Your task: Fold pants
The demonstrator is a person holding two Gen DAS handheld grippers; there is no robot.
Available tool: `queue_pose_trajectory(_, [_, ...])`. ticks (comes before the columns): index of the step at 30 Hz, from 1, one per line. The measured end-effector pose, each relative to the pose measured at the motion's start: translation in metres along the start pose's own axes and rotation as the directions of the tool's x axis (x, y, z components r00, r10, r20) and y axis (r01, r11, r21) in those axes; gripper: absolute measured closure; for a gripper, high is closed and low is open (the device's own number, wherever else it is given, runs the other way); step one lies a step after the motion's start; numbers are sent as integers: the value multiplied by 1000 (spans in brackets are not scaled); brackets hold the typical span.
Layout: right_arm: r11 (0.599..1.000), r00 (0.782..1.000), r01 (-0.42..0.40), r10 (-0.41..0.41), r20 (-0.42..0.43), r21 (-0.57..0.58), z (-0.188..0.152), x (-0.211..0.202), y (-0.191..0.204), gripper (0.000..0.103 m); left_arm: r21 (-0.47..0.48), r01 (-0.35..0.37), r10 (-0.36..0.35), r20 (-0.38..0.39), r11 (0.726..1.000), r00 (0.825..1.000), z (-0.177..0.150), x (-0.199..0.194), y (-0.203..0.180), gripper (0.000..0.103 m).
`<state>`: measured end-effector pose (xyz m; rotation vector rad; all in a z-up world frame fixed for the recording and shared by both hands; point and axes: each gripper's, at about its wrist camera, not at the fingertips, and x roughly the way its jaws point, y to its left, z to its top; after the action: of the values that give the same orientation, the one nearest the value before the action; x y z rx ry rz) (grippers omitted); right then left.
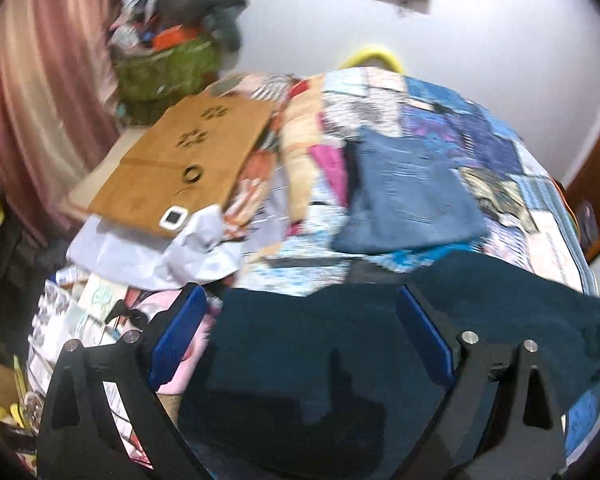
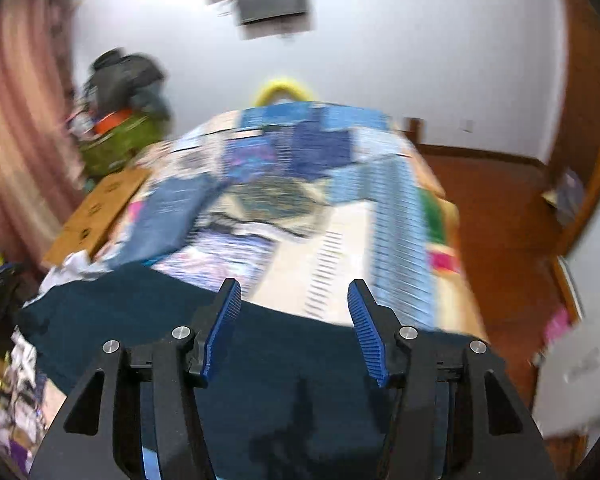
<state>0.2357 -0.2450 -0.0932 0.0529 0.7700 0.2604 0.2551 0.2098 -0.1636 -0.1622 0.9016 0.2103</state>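
Note:
Dark teal pants (image 1: 340,344) lie spread across the near end of a bed with a patchwork quilt (image 1: 480,140). My left gripper (image 1: 300,300) is open above them, empty, its blue pads wide apart. The same pants (image 2: 139,304) fill the near part of the right wrist view. My right gripper (image 2: 293,292) is open and empty above their far edge. A folded blue denim garment (image 1: 412,196) lies further up the bed; it shows blurred in the right wrist view (image 2: 167,216).
A flat cardboard sheet (image 1: 183,160) lies at the bed's left, with white cloth (image 1: 139,248) in front of it. A green basket piled with clothes (image 1: 167,68) stands by pink curtains (image 1: 31,92). Wooden floor (image 2: 500,208) lies right of the bed.

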Motion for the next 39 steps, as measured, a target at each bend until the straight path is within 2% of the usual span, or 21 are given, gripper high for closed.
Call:
queue_pose_trajectory(3, [996, 997, -75, 73, -39, -55, 11, 31, 36, 51, -46, 8, -11, -62, 999, 998, 8, 22, 34, 7])
queue_pose_trajectory(6, [986, 988, -136, 127, -89, -101, 20, 68, 72, 51, -37, 5, -10, -123, 999, 992, 10, 48, 56, 7])
queue_pose_trajectory(9, [969, 976, -186, 163, -147, -160, 24, 102, 106, 51, -67, 20, -33, -206, 998, 978, 10, 80, 76, 11])
queue_pose_trajectory(11, [955, 965, -217, 177, -196, -204, 25, 127, 129, 51, -88, 39, -61, -258, 995, 964, 6, 97, 82, 23])
queue_pose_trajectory(15, [929, 935, -276, 200, -293, -246, 24, 172, 164, 51, -119, 94, -131, -357, 988, 925, -5, 132, 83, 30])
queue_pose_trajectory(18, [920, 911, -307, 209, -357, -244, 23, 205, 184, 51, -93, 147, -173, -431, 985, 885, -15, 149, 74, 38])
queue_pose_trajectory(20, [915, 893, -322, 209, -399, -242, 22, 224, 194, 51, -68, 183, -193, -466, 981, 864, -21, 156, 66, 51])
queue_pose_trajectory(22, [913, 871, -334, 205, -446, -233, 21, 243, 202, 51, -53, 211, -210, -478, 976, 853, -26, 158, 59, 64])
queue_pose_trajectory(23, [914, 864, -338, 206, -460, -226, 20, 249, 205, 53, -45, 216, -212, -471, 975, 856, -27, 157, 57, 68])
queue_pose_trajectory(25, [912, 843, -350, 208, -495, -213, 15, 262, 212, 65, -18, 213, -200, -431, 977, 880, -27, 151, 52, 78])
queue_pose_trajectory(26, [912, 842, -347, 200, -502, -218, 13, 266, 215, 73, -10, 208, -194, -412, 978, 890, -28, 147, 51, 81])
queue_pose_trajectory(29, [902, 843, -345, 177, -508, -258, 8, 269, 221, 82, 20, 100, -89, -309, 995, 947, -27, 131, 53, 83])
queue_pose_trajectory(31, [900, 849, -340, 169, -500, -273, 7, 269, 221, 84, 19, 41, -35, -249, 999, 968, -26, 121, 58, 82])
queue_pose_trajectory(34, [904, 861, -319, 151, -486, -284, 6, 269, 220, 88, -35, 8, -16, -233, 999, 972, -29, 122, 65, 80])
queue_pose_trajectory(37, [904, 875, -292, 121, -469, -313, 7, 267, 223, 88, -2, -7, 6, -292, 1000, 956, -36, 138, 59, 77])
queue_pose_trajectory(39, [902, 887, -276, 106, -449, -332, 8, 261, 225, 88, 9, -13, 16, -313, 1000, 950, -38, 140, 55, 72])
